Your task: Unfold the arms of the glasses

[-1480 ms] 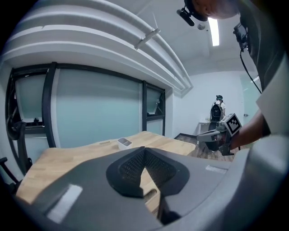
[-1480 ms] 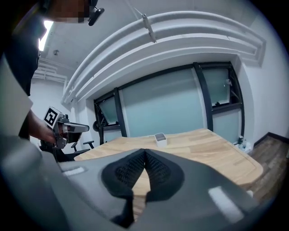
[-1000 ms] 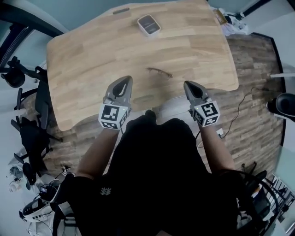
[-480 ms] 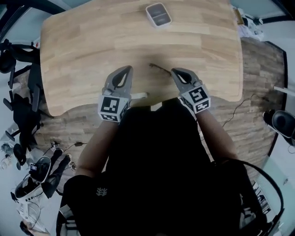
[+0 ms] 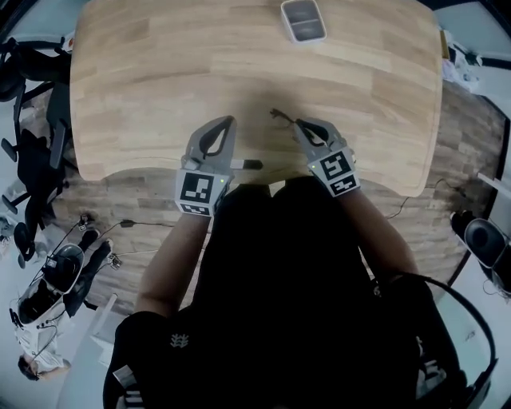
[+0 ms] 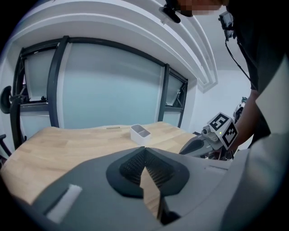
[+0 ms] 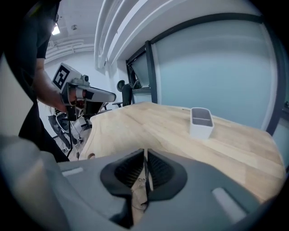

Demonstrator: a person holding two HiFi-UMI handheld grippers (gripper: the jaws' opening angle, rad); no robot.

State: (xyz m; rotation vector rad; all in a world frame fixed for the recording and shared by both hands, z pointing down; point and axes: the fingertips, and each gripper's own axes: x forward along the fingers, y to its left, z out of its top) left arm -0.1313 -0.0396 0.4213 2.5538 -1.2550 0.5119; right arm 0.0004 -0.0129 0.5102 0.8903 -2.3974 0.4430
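The thin-framed glasses [image 5: 278,117] lie folded on the wooden table [image 5: 160,72], near its front middle. My right gripper [image 5: 298,125] is shut, with its tips right at the glasses' right end. In the right gripper view a sliver of the glasses' wire frame [image 7: 142,182] shows through the slit under the closed jaws; I cannot tell if they touch. My left gripper [image 5: 228,121] is shut and empty, a short way left of the glasses, over bare wood. The left gripper view shows its closed jaws [image 6: 145,159] and the right gripper [image 6: 198,146] off to the side.
A white open case [image 5: 303,20] stands at the table's far edge, also seen as the case [image 6: 140,134] and the case [image 7: 201,122]. A small dark control [image 5: 251,164] sits on the front edge. Office chairs [image 5: 32,152] stand left of the table.
Both grippers have come forward and down over the table. The right one swung left, from the table's front edge to the glasses' right end. Both stayed shut.
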